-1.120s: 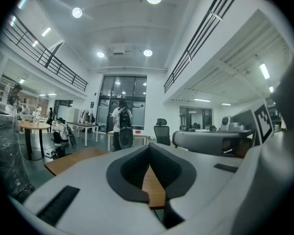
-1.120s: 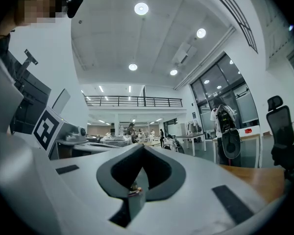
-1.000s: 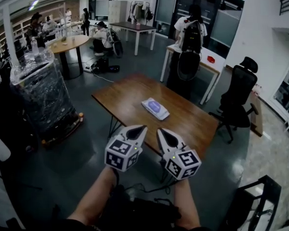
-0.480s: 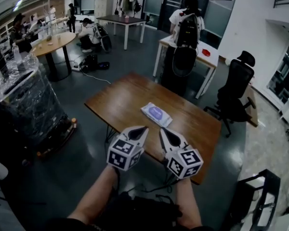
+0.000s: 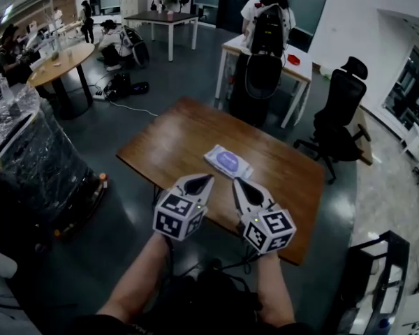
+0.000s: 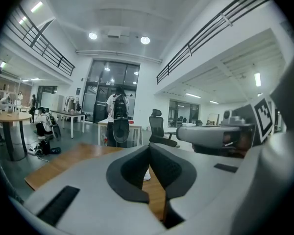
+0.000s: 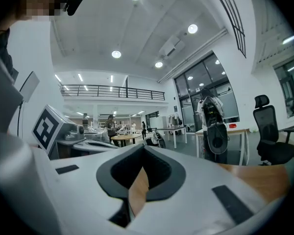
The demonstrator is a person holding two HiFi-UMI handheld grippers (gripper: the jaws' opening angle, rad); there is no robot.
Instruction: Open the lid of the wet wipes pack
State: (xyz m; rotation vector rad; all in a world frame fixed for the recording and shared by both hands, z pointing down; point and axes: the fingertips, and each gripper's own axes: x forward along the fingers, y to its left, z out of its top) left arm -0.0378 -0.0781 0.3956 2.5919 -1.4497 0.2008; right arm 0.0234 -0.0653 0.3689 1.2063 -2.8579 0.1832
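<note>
Head view is showing the white rectangular wet wipes pack with the purple oval lid point(image 5: 228, 162) lying flat near the middle of the brown wooden table point(image 5: 174, 135), with the lid apparently closed. The left gripper point(image 5: 207, 179) and the right gripper point(image 5: 237, 181) are hovering side by side over the table's near edge, short of the pack and touching nothing. Both gripper views are showing the jaws pressed together at the tips, with nothing between them.

Judgement: the approach is in hand. To do it well, 1 gripper should be pinning the pack's body while the other is parting its jaws, catching the lid's free edge and lifting about the hinge. Unpinned, the soft pack is likely to slide or buckle.

Surface: level and matt, bearing the pack alone. Room: a dark glossy floor point(image 5: 126, 201) is surrounding the table. A black office chair point(image 5: 341, 114) is standing off its far right corner, and a person with a black backpack point(image 5: 265, 26) is standing at a white desk point(image 5: 300, 65) beyond. A round wooden table point(image 5: 59, 60) and a film-wrapped pallet point(image 5: 28, 152) are occupying the left.
</note>
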